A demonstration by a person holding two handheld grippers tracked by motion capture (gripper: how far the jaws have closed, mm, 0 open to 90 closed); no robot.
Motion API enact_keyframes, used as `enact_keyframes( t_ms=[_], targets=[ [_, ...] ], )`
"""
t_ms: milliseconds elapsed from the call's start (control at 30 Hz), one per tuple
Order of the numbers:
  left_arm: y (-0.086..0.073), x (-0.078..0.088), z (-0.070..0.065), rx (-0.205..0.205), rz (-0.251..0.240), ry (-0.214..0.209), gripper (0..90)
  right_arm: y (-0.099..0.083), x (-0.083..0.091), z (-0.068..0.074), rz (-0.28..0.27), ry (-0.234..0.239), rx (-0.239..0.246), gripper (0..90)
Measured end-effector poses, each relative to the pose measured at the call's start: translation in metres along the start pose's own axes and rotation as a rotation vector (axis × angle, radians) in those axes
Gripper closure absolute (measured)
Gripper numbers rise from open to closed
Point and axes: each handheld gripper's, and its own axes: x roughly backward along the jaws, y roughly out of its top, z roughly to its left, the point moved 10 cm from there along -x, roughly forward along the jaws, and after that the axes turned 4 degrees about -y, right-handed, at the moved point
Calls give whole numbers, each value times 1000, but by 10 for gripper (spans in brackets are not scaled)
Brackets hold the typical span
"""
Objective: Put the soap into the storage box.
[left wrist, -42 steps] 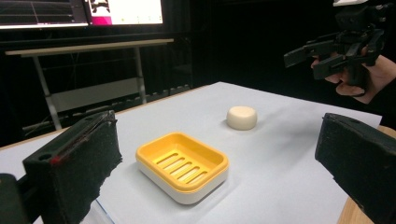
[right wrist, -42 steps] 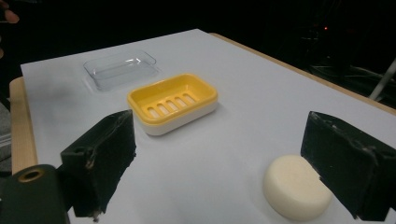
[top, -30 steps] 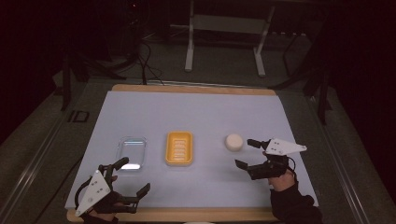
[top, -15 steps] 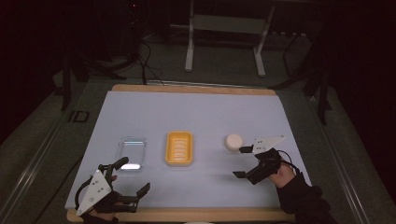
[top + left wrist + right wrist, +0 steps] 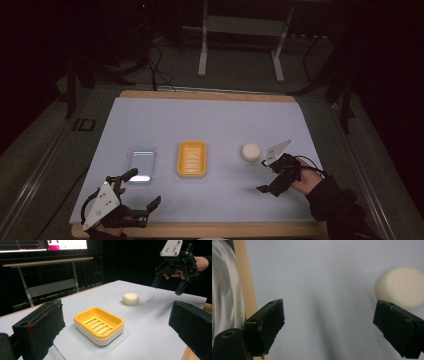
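A round cream soap bar [image 5: 250, 152] [image 5: 130, 299] lies on the white mat, right of a yellow soap dish [image 5: 191, 158] [image 5: 99, 324]. My right gripper [image 5: 265, 176] [image 5: 167, 287] hovers just right of and nearer than the bar. It is open, its jaws have just been opening wider, and nothing is between them. In the right gripper view the bar [image 5: 402, 287] sits beyond the right jaw, outside the gap. My left gripper [image 5: 143, 187] rests open at the near left edge, with nothing between its jaws, pointing toward the dish.
A clear plastic lid [image 5: 141, 162] lies left of the dish. The mat [image 5: 210, 120] covers a wooden table whose edge [image 5: 244, 285] runs close behind the right gripper. A metal stand [image 5: 240, 30] is on the floor beyond the table.
My right gripper has drifted a little toward the near edge and tilted, its lower jaw now farther from the soap bar. The left gripper has stayed put.
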Motion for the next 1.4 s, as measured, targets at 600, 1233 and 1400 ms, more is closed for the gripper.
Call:
enact_keyframes(
  t_ms=[600,1233,1400],
  targets=[
    [-1,-1,0,2,5,-4,1,-22,-2,-6,276,57,16,97],
    [-3,-2,-1,6,12,-9,1,-46,-1,-21,465,85,5,97],
    [-3,-2,-1,6,13,-9,1,-52,-1,-27,522,86,13,97]
  ],
)
